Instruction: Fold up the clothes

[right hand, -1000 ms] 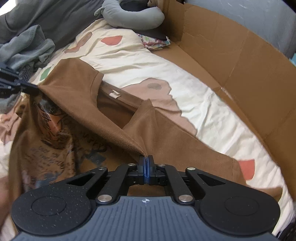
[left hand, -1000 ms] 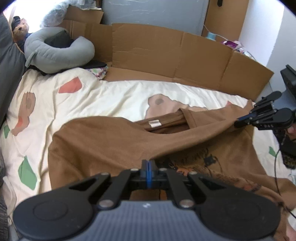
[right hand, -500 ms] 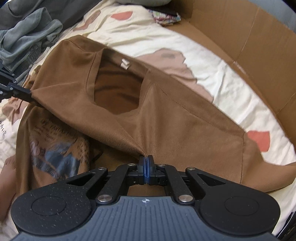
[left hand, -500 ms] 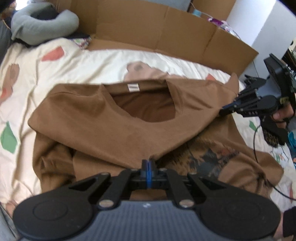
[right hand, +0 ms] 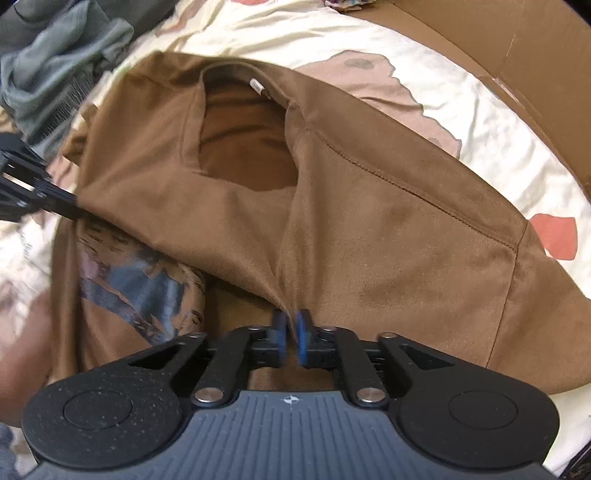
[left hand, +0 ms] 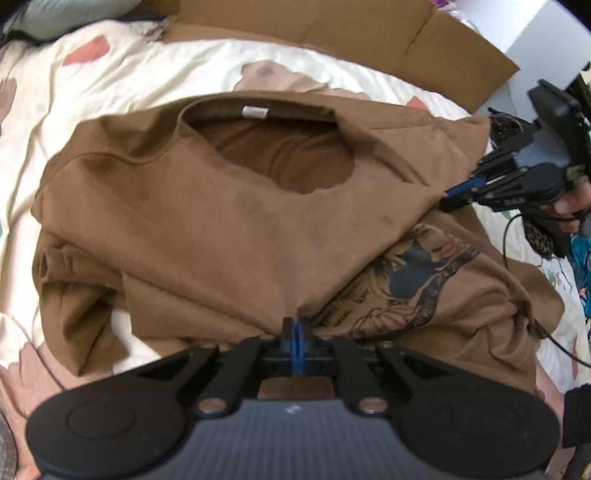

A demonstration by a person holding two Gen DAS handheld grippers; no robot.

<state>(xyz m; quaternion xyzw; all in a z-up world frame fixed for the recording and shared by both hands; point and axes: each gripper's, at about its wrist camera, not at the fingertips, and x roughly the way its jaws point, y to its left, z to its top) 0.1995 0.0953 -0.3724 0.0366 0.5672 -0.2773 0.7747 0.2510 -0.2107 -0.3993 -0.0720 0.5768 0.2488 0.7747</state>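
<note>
A brown T-shirt lies on the bed with its neck end folded down over the printed front; its neck label faces up. My left gripper is shut on the folded edge near me. It also shows at the left of the right wrist view as the left gripper, pinching that edge. My right gripper is opening: its blue pads stand apart, with a peak of the T-shirt still between them. From the left wrist view the right gripper sits at the shirt's right edge.
A cream bedsheet with coloured patches covers the bed. Cardboard walls line the far side. Grey clothes are heaped at the left. A person's hand holds the right gripper, and a black cable trails below it.
Both grippers sank and tipped further down, laying the shirt's neck end flat over the print. The right gripper's pads, pressed together before, now stand apart.
</note>
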